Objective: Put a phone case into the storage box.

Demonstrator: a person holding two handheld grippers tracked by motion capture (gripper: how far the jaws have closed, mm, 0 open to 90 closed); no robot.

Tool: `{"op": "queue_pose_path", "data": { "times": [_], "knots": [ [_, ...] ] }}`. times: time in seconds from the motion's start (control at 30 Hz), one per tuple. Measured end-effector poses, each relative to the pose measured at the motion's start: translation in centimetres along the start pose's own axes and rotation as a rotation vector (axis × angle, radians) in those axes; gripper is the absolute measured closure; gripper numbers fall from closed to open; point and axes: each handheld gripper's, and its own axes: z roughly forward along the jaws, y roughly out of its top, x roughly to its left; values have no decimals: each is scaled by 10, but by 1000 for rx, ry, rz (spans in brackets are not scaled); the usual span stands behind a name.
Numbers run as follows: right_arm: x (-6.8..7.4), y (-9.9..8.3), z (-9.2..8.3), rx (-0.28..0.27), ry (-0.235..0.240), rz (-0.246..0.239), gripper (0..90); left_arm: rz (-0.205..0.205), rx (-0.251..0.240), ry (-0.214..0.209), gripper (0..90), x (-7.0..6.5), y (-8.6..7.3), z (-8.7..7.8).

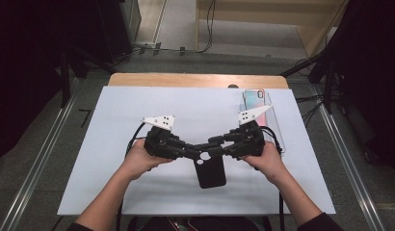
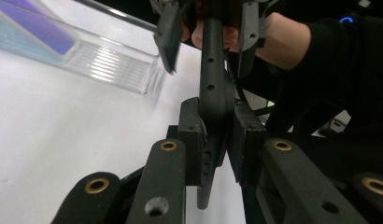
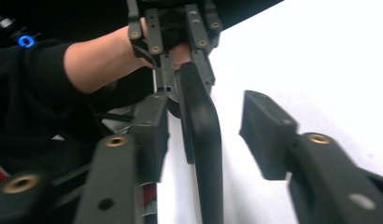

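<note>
One black phone case (image 1: 211,169) is in hand, and a second, iridescent case (image 1: 254,100) lies in one clear tray (image 1: 278,129) on the white table (image 1: 104,144), beyond and to the outer side of the right gripper's jaws. No brand, label or writing can be read on either case, on the tray or on the grippers. In the high view the black case has its camera-hole end up between the two sets of jaws and its long axis running from there back toward the person, the free end hanging past the jaws on the person's side. The left gripper (image 2: 216,140) has its two pads clamped on the case's edge, one pad pressed to each face, with the case standing edge-on between them and reaching on toward the other gripper. The right gripper (image 3: 206,123) has its jaws apart: the case runs between them, close against the left-hand pad in its own view, while the right-hand pad stands clear of it with white table showing in the gap. The two grippers point at each other across the case's upper end, each held in one hand (image 1: 140,161).
</note>
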Motion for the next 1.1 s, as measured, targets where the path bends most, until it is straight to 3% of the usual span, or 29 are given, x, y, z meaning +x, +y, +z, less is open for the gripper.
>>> {"op": "queue_pose_path", "data": {
  "times": [0.2, 0.3, 0.5, 0.63, 0.83, 0.93, 1.1],
  "knots": [
    [5, -4, -5, -28, -64, -42, 283, -77, -1, 87, 775, 0, 4, -10],
    [6, -6, -4, -46, -74, -28, 217, -119, 2, 135, 775, -1, 5, -15],
    [7, -11, 2, -32, -165, 0, 0, -202, -16, 199, 775, -3, 8, -18],
    [10, -14, 6, -35, -226, -10, 0, -242, -26, 247, 775, -6, 9, -17],
    [12, -14, 11, -32, -286, 16, 0, -286, -55, 363, 774, -11, 10, -15],
    [14, -14, 14, -39, -370, 32, 0, -304, -73, 405, 775, -12, 10, -14],
    [17, -14, 18, -67, -434, 47, 0, -338, -82, 457, 774, -14, 10, -11]
  ]
}}
